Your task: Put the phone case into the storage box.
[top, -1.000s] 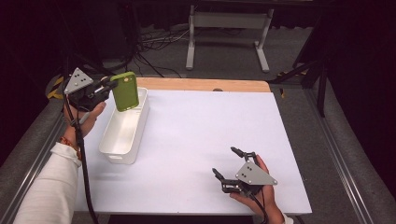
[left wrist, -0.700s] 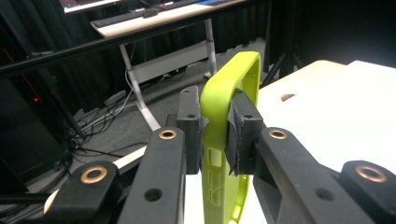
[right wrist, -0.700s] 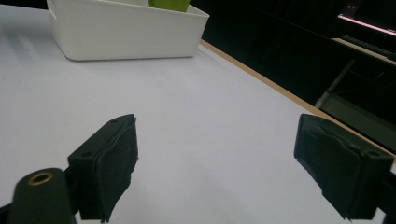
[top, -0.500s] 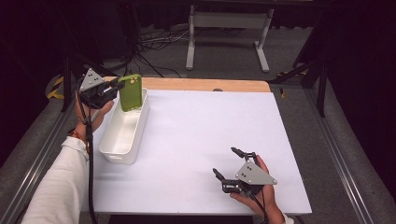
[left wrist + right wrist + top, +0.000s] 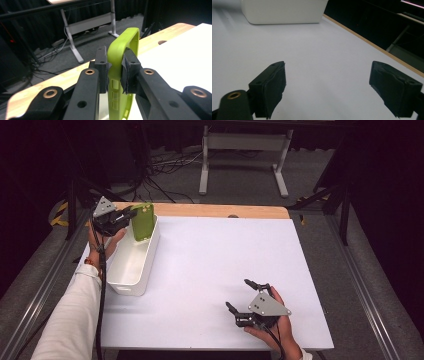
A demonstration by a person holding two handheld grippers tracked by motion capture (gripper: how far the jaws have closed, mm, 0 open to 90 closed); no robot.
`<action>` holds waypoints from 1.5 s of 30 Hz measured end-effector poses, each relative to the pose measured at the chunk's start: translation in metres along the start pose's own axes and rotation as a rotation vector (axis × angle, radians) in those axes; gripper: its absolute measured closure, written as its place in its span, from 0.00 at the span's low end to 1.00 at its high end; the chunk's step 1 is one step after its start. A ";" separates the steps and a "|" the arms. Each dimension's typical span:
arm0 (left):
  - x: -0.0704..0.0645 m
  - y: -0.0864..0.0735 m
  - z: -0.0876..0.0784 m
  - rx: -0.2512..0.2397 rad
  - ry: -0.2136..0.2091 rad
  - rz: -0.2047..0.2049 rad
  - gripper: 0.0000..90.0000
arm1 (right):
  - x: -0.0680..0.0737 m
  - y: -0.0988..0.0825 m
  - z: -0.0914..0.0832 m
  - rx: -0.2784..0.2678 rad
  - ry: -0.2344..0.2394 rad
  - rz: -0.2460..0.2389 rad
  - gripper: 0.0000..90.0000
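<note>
White tabletop [image 5: 210,270] in a dark room: green phone case [image 5: 142,221] upright over the far end of the white bin [image 5: 131,265].

Pinched edge-on by the left gripper [image 5: 126,216], presumably for dropping inside; right gripper [image 5: 246,296] idle, jaws wide, empty.

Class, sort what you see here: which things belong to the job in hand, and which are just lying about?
In the job:
- green phone case, clamped in the left gripper
- white bin, under the case

Lying about:
- right gripper, fingers open, resting on the white table
- metal stand on the floor behind
- floor cables
</note>
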State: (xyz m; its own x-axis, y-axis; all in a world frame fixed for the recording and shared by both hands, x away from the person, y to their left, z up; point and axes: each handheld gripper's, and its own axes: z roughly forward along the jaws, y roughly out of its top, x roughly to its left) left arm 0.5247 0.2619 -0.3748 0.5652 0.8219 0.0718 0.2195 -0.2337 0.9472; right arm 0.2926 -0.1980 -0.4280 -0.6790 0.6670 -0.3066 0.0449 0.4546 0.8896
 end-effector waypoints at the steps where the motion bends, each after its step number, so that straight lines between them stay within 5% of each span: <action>1: 0.000 -0.002 0.001 0.003 -0.005 -0.007 0.87 | 0.000 0.000 0.000 0.001 0.000 0.001 0.16; 11: 0.007 -0.010 0.009 0.022 0.012 -0.005 0.86 | -0.001 -0.002 0.002 0.010 0.016 0.004 0.17; 17: 0.016 -0.011 0.010 0.098 0.059 0.049 0.81 | 0.002 -0.001 0.002 -0.007 0.031 -0.008 0.18; 26: 0.019 -0.008 0.020 0.140 0.092 0.086 0.75 | 0.002 -0.002 0.005 0.002 0.036 -0.011 0.18; 32: 0.013 -0.006 0.034 0.199 0.145 0.161 0.74 | 0.002 -0.002 0.006 0.006 0.043 -0.016 0.19; 45: 0.017 -0.009 0.029 0.190 0.150 0.119 0.68 | 0.001 -0.002 0.005 0.007 0.040 -0.019 0.19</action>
State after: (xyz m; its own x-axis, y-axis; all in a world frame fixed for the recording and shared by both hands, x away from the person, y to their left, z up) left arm 0.5553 0.2631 -0.3916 0.4751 0.8471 0.2382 0.3114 -0.4151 0.8548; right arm 0.2950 -0.1952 -0.4318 -0.7089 0.6337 -0.3097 0.0362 0.4711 0.8813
